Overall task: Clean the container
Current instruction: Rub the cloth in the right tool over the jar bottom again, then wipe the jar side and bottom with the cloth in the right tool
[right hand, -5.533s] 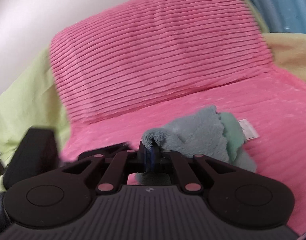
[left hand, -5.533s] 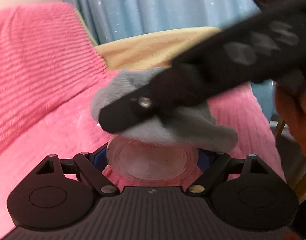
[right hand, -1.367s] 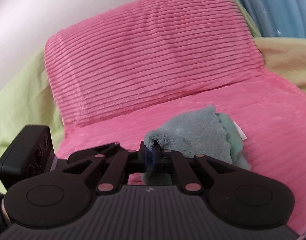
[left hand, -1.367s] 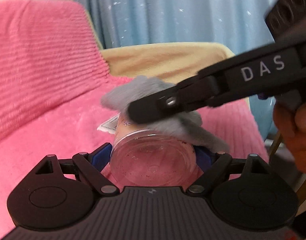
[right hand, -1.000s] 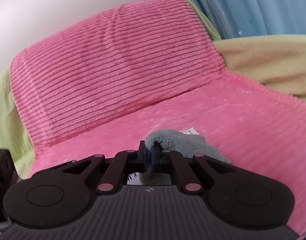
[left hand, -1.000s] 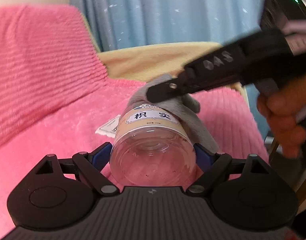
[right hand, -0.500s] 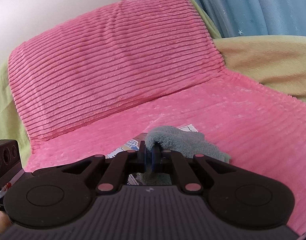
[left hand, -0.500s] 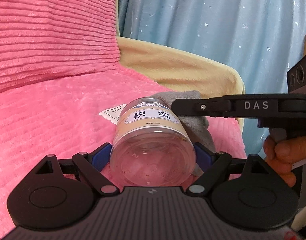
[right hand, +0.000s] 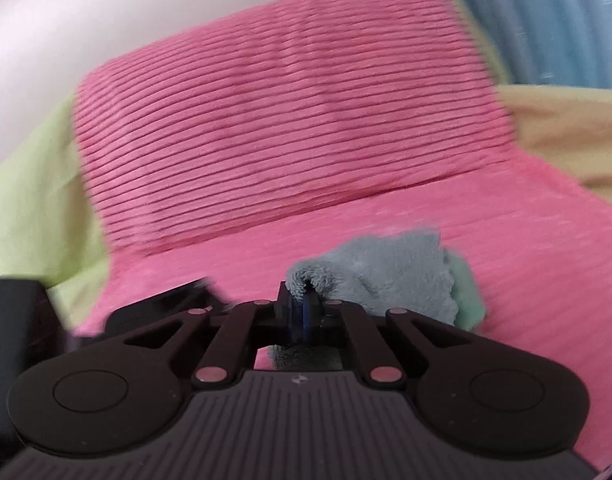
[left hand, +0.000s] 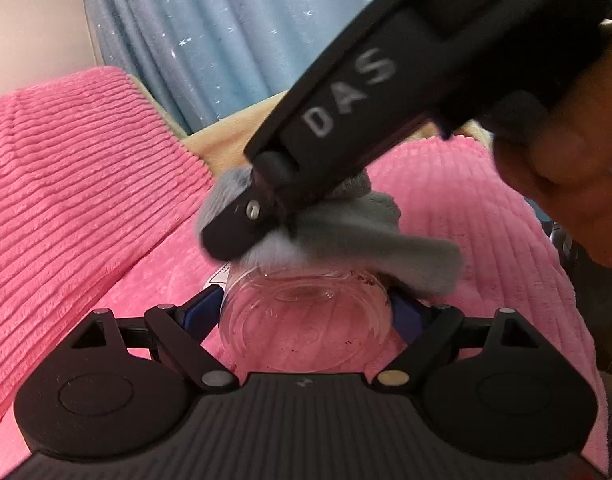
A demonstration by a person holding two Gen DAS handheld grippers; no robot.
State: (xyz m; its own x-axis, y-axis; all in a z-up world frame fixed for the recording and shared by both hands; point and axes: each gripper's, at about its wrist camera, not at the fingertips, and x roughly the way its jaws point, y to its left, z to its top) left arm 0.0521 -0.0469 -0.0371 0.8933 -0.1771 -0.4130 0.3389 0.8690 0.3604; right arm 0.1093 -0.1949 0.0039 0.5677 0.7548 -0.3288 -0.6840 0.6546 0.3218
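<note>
A clear plastic container (left hand: 306, 324) with dark specks on its base lies between the blue pads of my left gripper (left hand: 306, 312), which is shut on it. A grey cloth (left hand: 345, 236) covers the container's far end and upper side. My right gripper (left hand: 242, 232) reaches in from the upper right, shut on that cloth and pressing it on the container. In the right wrist view the right gripper (right hand: 302, 312) pinches a fold of the grey cloth (right hand: 385, 272); the container is hidden there.
A pink ribbed cushion (left hand: 66, 184) and pink seat cover (right hand: 505, 260) lie below and behind. A blue starred curtain (left hand: 226, 40) hangs behind, beige fabric (right hand: 565, 128) at the right, green fabric (right hand: 34, 200) at the left. A person's hand (left hand: 565, 152) holds the right gripper.
The right gripper has swung from beside the container to above it, drawing the cloth over the top and hiding the label. The left gripper tilted the container's far end downward.
</note>
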